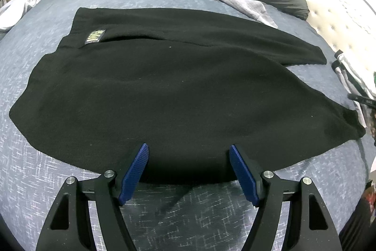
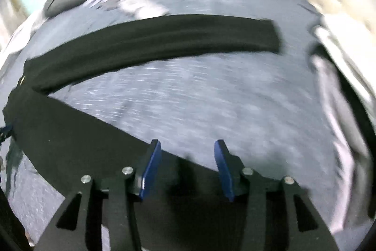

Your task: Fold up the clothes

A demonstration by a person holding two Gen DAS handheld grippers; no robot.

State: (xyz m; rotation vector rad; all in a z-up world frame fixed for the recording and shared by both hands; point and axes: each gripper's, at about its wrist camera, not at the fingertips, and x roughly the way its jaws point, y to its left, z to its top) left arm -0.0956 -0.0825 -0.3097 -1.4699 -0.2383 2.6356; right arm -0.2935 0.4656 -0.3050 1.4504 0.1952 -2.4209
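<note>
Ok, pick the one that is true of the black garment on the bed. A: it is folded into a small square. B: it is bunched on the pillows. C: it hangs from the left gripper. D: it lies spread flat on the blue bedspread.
D: the black garment lies spread out flat on the blue bedspread, with the left gripper open above its near edge.

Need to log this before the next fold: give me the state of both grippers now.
Left gripper: open, holding nothing, over the near edge of the black garment.
Right gripper: open, holding nothing.
</note>
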